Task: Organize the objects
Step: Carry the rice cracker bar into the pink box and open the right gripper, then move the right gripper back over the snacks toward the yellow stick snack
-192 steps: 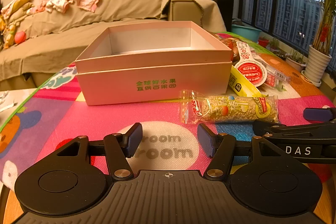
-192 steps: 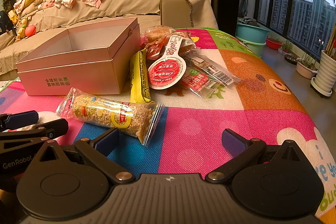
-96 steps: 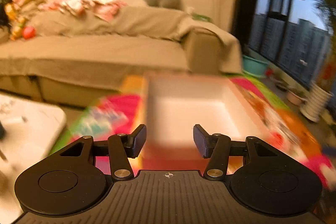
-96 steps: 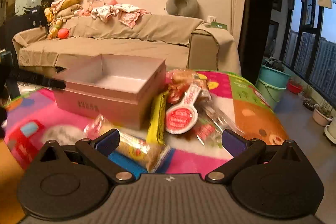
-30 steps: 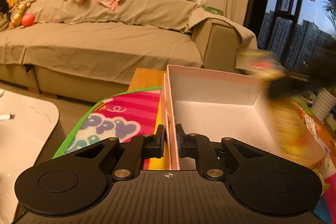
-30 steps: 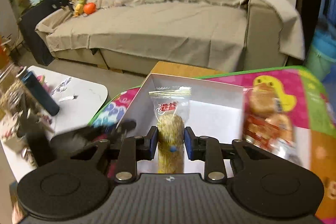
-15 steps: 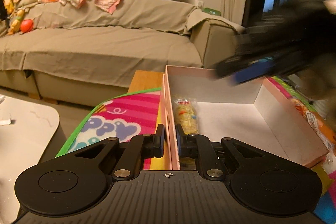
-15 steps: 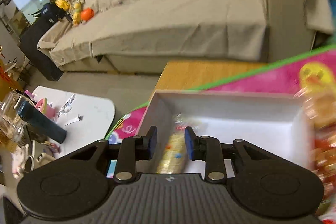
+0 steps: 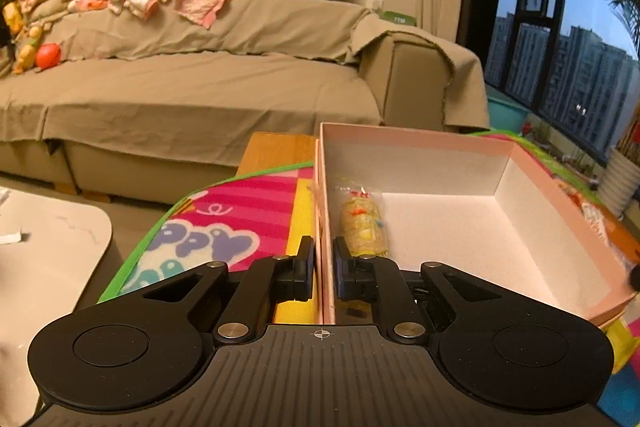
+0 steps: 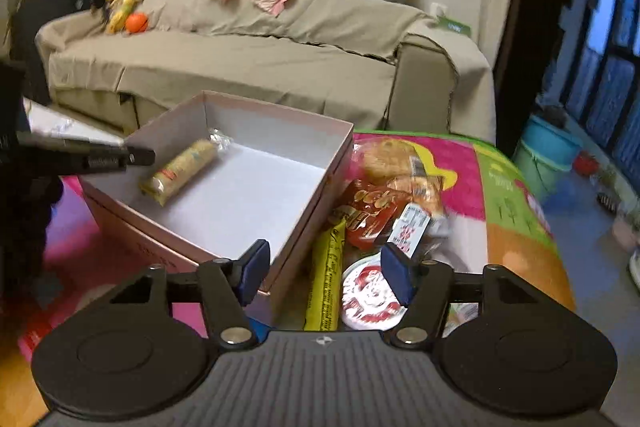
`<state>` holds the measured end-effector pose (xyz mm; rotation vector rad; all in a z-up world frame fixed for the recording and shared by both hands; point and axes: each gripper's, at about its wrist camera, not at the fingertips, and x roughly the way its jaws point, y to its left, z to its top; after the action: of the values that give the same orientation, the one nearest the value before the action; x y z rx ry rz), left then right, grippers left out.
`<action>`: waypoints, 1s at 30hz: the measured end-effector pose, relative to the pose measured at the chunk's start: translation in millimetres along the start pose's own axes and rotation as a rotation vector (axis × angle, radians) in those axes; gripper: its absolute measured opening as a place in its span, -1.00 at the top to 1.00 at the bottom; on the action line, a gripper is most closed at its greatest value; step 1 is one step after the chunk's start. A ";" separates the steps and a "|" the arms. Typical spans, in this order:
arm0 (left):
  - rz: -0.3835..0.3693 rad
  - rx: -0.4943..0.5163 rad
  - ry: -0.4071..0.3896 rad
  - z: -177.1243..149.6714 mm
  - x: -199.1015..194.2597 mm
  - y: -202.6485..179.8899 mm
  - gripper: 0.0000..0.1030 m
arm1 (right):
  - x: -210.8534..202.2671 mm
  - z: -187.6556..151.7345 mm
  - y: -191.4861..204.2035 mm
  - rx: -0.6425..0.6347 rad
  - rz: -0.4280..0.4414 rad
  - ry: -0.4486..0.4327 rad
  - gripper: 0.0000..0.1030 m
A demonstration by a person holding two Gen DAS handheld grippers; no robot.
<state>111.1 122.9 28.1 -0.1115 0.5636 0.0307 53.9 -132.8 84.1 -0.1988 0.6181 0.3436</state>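
the left tongs pinch the pink box by its wall, steadying it. one rice-puff bar lies inside, along the box's 9 o'clock wall. the right tongs are opening with nothing between them, hovering over the snack pile at the box's 3 o'clock. a good next grab likely takes the yellow stick pack across its narrow width, clear of the box edge.

box: matt card | snack wrapper: glossy plastic | sofa cover: cloth
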 end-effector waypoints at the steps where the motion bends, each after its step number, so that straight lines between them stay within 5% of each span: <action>1: 0.003 0.000 0.006 -0.6 1.7 -0.1 0.76 | 0.7 1.9 -0.2 0.034 0.013 -0.008 0.03; 11: 0.004 -0.022 0.019 0.1 1.7 2.2 0.78 | 7.1 -6.6 -21.1 0.097 -0.164 0.008 0.03; 15: 0.013 -0.014 0.022 -0.6 2.4 -0.5 0.78 | 33.2 27.9 -46.1 0.128 -0.109 0.005 0.00; 19: 0.015 -0.022 0.029 -1.6 4.8 0.2 0.78 | 105.0 90.0 -89.8 0.310 -0.034 0.102 -0.63; 24: 0.009 -0.034 0.045 -3.5 7.3 2.3 0.78 | 215.7 126.9 -118.1 0.433 -0.107 0.211 -0.64; 26: 0.009 -0.034 0.044 -3.4 6.9 2.2 0.78 | 245.7 124.9 -118.8 0.410 -0.125 0.299 -0.33; 30: 0.016 -0.028 0.046 -3.2 5.8 0.5 0.78 | 243.1 105.7 -126.9 0.362 -0.079 0.336 -0.30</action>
<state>114.2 123.0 22.2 -0.1355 0.6098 0.0514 342.3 -158.3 33.6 0.0695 0.9890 0.1170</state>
